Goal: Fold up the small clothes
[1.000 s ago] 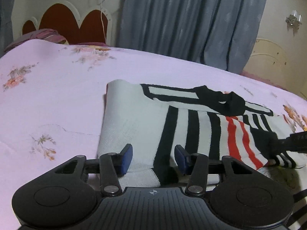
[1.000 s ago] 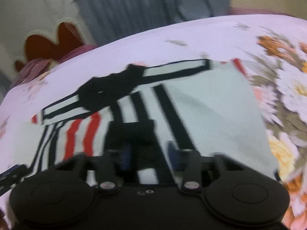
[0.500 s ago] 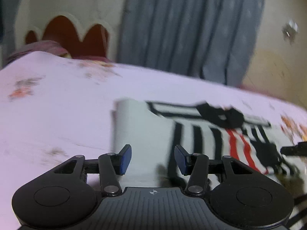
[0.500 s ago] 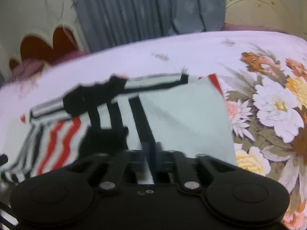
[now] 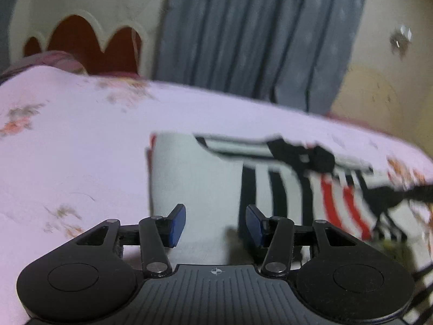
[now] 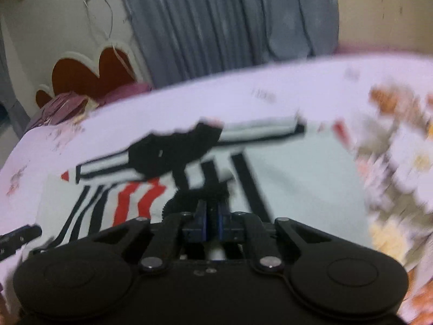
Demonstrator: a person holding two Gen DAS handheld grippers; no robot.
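Observation:
A small white garment (image 5: 205,184) with black and red stripes lies flat on the pink bed sheet (image 5: 67,149). My left gripper (image 5: 216,223) hovers open over its plain white near edge, nothing between the blue pads. In the right wrist view the garment (image 6: 297,178) fills the middle. My right gripper (image 6: 212,214) is closing, its pads almost together and pinching a bunched black fold of the cloth. That gripper's tip (image 5: 418,191) shows at the right edge of the left wrist view, tugging the black part up. The left gripper's tip (image 6: 19,237) peeks in at the left.
A scalloped red headboard (image 5: 81,43) and a purple pillow (image 6: 67,105) stand at the far end of the bed. A grey-blue curtain (image 5: 257,35) hangs behind. Large flower prints (image 6: 406,149) cover the sheet on the right.
My right gripper's jaws, wide apart a second ago, have come together on the black part of the garment and lifted it a little. The left gripper has kept still and open.

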